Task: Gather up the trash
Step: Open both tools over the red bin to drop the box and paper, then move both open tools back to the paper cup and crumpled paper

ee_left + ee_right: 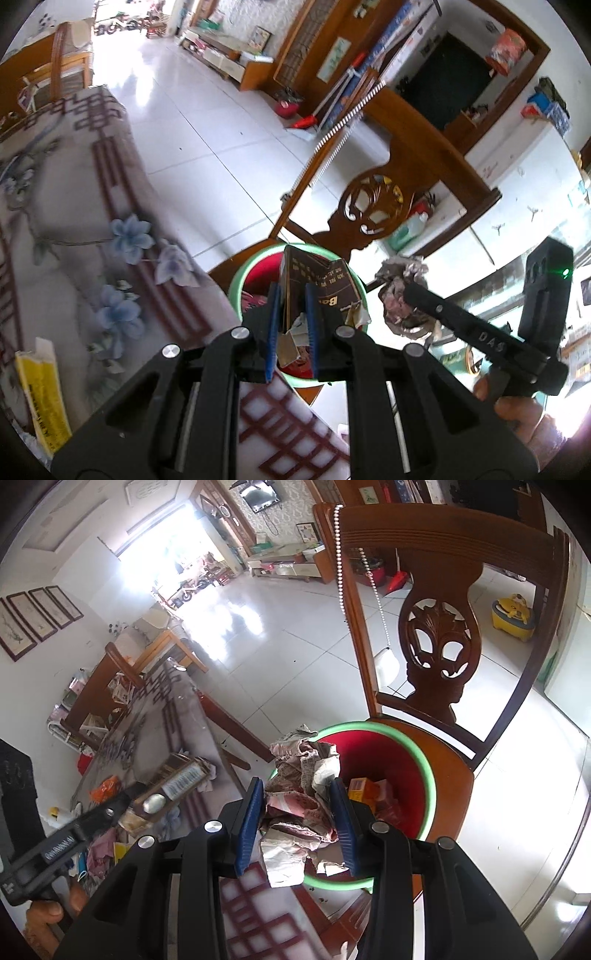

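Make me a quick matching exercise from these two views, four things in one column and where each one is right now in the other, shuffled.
Things:
1. brown carton
2. crumpled newspaper
3. green-rimmed bin
4. yellow packet

Places:
A. on the wooden chair seat
B. between the fingers of the right hand-held gripper
C. lying on the patterned tablecloth
D. between the fingers of the left hand-held gripper, over the bin

Pairs: 1-D, 2-B, 3-A, 4-C
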`<state>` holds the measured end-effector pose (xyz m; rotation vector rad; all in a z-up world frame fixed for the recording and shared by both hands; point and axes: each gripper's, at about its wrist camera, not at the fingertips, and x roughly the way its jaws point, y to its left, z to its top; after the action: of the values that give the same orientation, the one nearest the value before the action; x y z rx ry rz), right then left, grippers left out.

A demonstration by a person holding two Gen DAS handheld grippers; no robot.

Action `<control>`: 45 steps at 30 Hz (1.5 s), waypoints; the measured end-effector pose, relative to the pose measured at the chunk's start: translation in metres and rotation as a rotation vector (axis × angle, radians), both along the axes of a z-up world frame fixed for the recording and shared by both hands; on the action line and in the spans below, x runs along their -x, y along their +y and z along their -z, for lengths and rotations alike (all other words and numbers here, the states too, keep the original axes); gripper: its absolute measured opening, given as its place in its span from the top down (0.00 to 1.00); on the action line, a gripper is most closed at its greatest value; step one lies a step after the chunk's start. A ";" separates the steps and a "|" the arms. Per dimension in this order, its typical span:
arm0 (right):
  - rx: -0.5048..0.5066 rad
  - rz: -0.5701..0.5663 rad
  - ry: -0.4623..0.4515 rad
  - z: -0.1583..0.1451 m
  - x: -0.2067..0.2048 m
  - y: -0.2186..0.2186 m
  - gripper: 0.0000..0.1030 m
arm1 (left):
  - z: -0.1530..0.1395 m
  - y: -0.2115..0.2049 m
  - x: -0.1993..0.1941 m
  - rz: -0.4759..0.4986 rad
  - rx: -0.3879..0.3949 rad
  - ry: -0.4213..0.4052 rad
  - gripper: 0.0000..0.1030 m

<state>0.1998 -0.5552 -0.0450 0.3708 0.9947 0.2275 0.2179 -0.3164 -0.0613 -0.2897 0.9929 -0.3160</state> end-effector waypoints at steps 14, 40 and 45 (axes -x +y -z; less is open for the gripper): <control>-0.065 0.082 0.015 0.007 -0.015 -0.028 0.34 | 0.012 -0.006 -0.007 -0.001 -0.002 0.039 0.39; -0.008 -0.262 0.058 0.010 0.035 0.189 0.34 | 0.025 0.237 0.205 -0.483 -0.125 0.141 0.33; 0.007 -0.344 0.068 0.013 0.057 0.242 0.34 | 0.057 0.278 0.260 -0.565 -0.088 0.277 0.33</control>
<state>0.1424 -0.3131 -0.0577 0.1995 1.1236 0.5251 -0.0425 -0.0382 -0.1182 -0.5277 1.1463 0.2884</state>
